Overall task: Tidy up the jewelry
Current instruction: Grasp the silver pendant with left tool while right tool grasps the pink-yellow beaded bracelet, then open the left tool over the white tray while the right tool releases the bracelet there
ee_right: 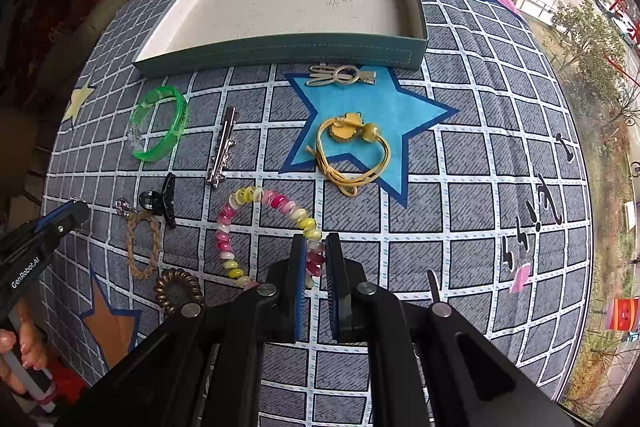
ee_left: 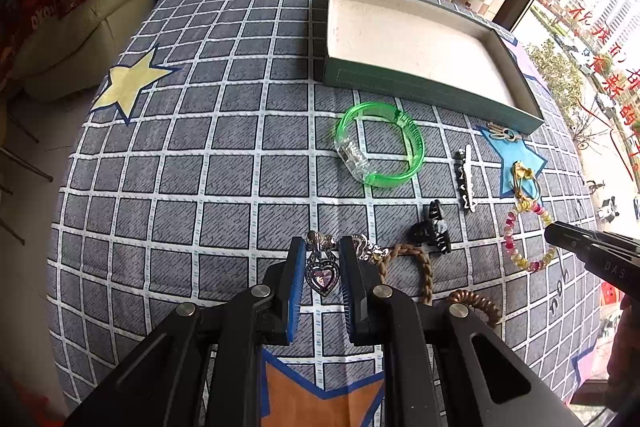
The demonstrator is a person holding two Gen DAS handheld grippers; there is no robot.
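My left gripper (ee_left: 323, 241) has its jaws closed around a silver pendant with a purple heart (ee_left: 322, 277), low over the cloth. My right gripper (ee_right: 316, 241) has its jaws closed around the pink and yellow bead bracelet (ee_right: 256, 197), which lies on the cloth. The right gripper's tip also shows in the left wrist view (ee_left: 560, 233). A green-walled tray with a pale lining (ee_left: 420, 85) (ee_right: 280, 53) stands at the far side, with nothing in it.
On the checked cloth lie a green clear bangle (ee_left: 380, 147), a silver hair clip (ee_left: 466, 179), a black claw clip (ee_left: 432, 229), a braided brown band (ee_left: 416, 267), a brown coil tie (ee_right: 178, 291), a yellow cord tie (ee_right: 352, 147) and a beige clip (ee_right: 340, 75).
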